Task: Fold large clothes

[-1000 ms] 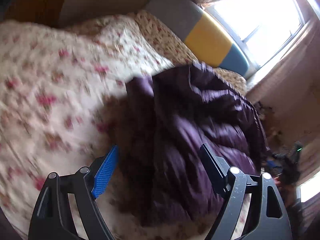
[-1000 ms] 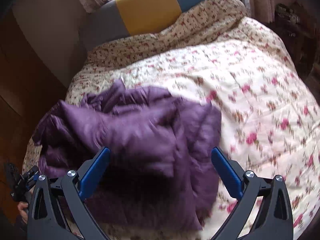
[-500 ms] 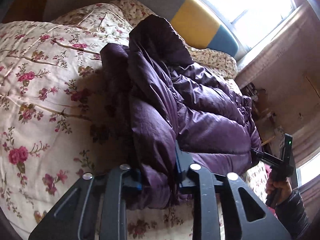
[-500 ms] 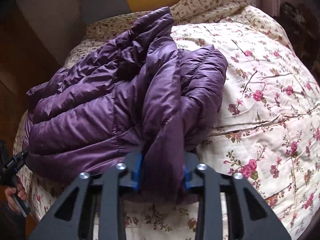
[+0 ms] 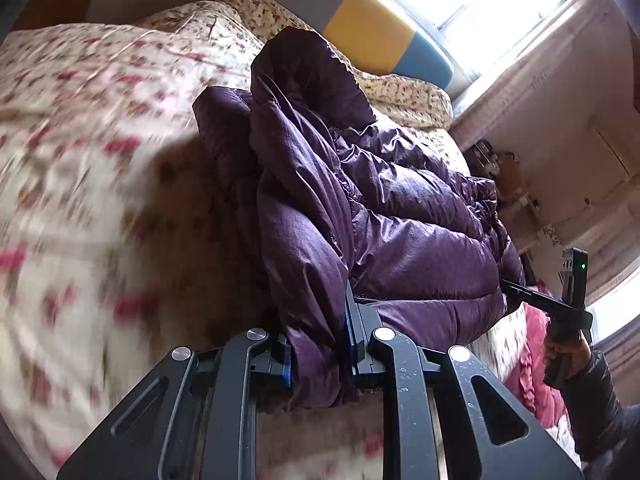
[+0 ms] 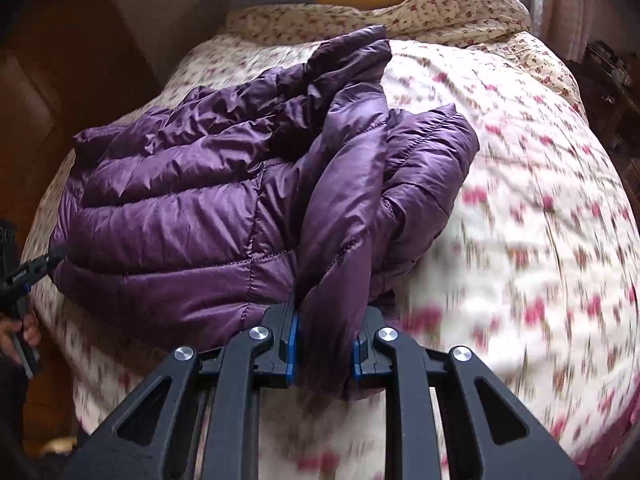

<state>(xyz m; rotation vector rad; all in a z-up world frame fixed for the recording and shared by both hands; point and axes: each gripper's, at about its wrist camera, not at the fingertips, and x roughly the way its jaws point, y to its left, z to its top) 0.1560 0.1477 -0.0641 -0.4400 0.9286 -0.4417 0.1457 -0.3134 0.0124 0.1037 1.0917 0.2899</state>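
A purple puffer jacket (image 5: 400,220) lies bunched on a floral quilt (image 5: 100,200). In the left wrist view my left gripper (image 5: 318,344) is shut on a thick fold at the jacket's near edge, its blue pads pressed into the cloth. In the right wrist view my right gripper (image 6: 324,344) has another fold of the jacket (image 6: 180,208) pinched between its blue pads, and its jaws are still closing. Each view shows the other hand-held gripper at the jacket's far side, the right gripper (image 5: 520,292) at the right and the left gripper (image 6: 40,266) at the left.
A grey, yellow and blue headboard (image 5: 376,36) stands behind the bed under a bright window (image 5: 480,4). A cluttered stand (image 5: 504,184) sits beside the bed on the right. Red cloth (image 5: 532,360) hangs at the bed's edge. Dark wooden furniture (image 6: 36,120) stands at the left.
Both grippers went from wide open above the jacket to shut on folds of it. Both hands have since moved across the bed with the jacket in their grip; the quilt now blurs.
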